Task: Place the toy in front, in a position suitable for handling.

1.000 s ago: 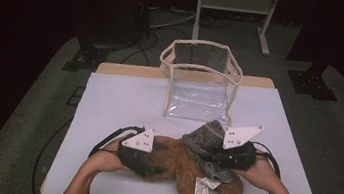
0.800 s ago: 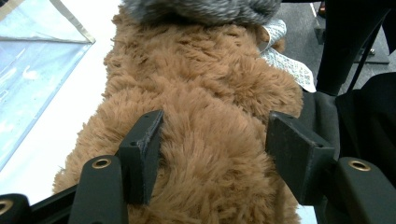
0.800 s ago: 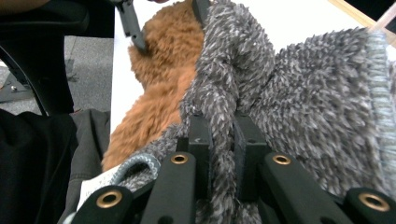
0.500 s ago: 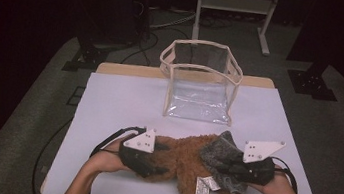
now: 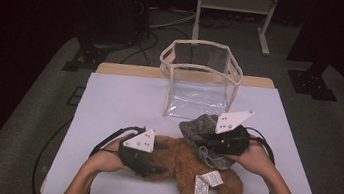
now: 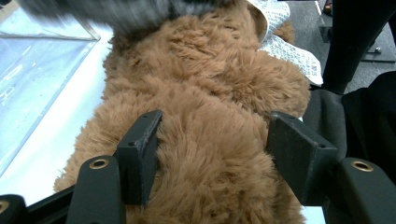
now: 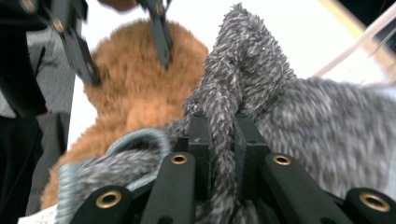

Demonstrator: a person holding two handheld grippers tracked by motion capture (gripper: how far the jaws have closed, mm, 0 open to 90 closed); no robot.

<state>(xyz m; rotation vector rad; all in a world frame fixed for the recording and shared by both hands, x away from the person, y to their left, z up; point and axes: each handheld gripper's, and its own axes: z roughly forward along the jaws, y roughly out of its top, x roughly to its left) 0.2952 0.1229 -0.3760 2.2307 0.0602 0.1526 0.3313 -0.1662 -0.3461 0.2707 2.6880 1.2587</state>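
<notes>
With the left claw [image 6: 212,154] gripping the fluffy brown plush toy [image 6: 205,116], the right claw [image 7: 223,140] pinches its grey knitted garment [image 7: 280,107], seemingly half removed, nothing yet in the clear plastic bag [image 5: 197,80].

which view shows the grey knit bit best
The right gripper view: the fuzzy grey knitted garment is close, pinched between the jaws. High view shows it small; left gripper view gives a blurred grey strip at top.

Grey knit garment [image 5: 205,131] and right tongs [image 5: 215,139], now farther up the table.
</notes>
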